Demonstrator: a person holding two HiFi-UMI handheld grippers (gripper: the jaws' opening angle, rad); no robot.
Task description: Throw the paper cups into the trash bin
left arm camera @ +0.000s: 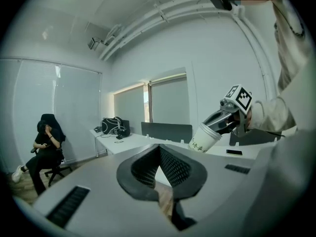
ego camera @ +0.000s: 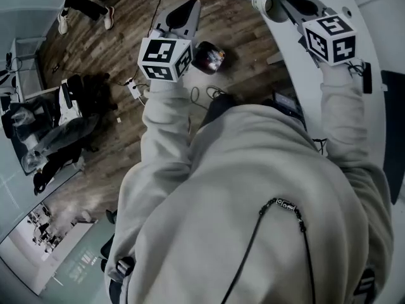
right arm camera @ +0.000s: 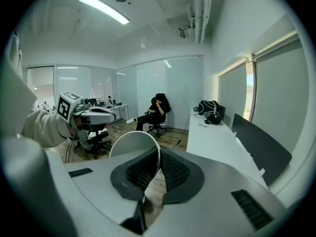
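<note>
The cup (left arm camera: 204,138) is white paper, with a rolled rim and some dark print on its side that I cannot read. It is hanging in the air above the edge of the white desk (ego camera: 300,75), at the tip of the right gripper (ego camera: 281,5). Its long axis is tilting: the mouth is facing up toward that gripper, and the base is pointing down and away from it. The right gripper is clenching almost fully on the cup at the rim, with the thin wall standing between its pads (right arm camera: 170,169). The left gripper (ego camera: 192,5) is hovering beside it above the wooden floor (ego camera: 126,49), its jaws resting together with nothing between them. A dark round thing (ego camera: 209,57) is lying on the floor near it; I cannot tell if it is the bin.
</note>
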